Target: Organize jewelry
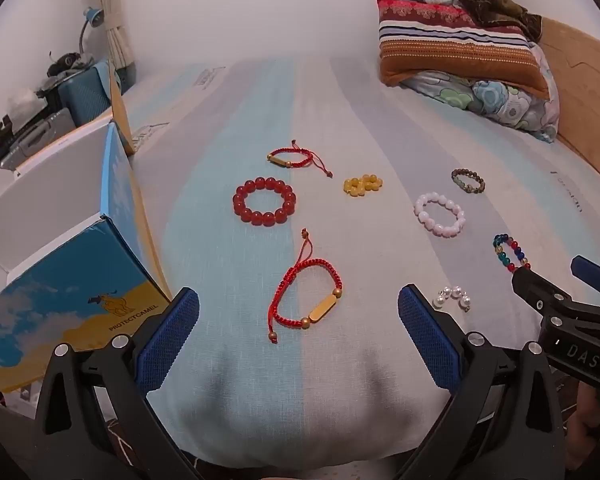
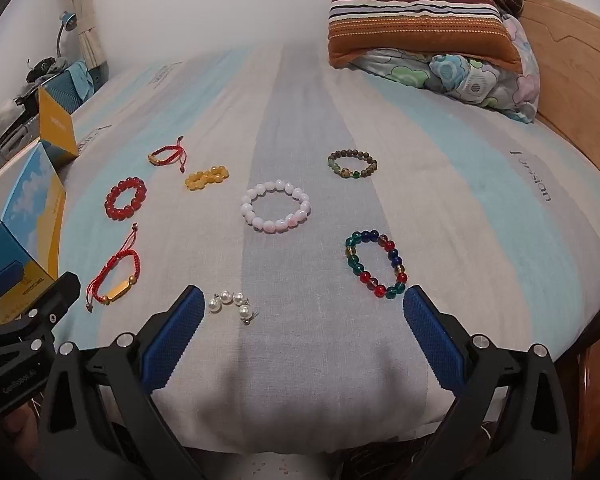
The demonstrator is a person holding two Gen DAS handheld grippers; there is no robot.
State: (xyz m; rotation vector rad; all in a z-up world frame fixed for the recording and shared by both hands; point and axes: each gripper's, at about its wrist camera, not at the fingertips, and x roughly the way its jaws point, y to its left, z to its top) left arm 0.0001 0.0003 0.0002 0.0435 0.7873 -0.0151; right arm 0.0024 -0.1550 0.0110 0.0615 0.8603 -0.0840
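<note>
Several bracelets lie on the striped bed sheet (image 1: pixel 260 100). A red cord bracelet with a gold bar (image 1: pixel 306 296) lies just ahead of my open, empty left gripper (image 1: pixel 298 312). Beyond it are a red bead bracelet (image 1: pixel 264 201), a second red cord bracelet (image 1: pixel 296 159) and a yellow bead cluster (image 1: pixel 362 185). My open, empty right gripper (image 2: pixel 304 312) is near the bed's front edge, between pearl earrings (image 2: pixel 232 303) and a multicoloured bead bracelet (image 2: pixel 376 264). A pink bead bracelet (image 2: pixel 276 206) and a brown bead bracelet (image 2: pixel 352 165) lie further off.
An open blue and yellow box (image 1: pixel 72 280) stands at the left edge of the bed. Stacked pillows (image 1: pixel 460 52) and a wooden headboard (image 1: pixel 580 92) are at the far right. A cluttered side table with a lamp (image 1: pixel 40 92) is at the far left.
</note>
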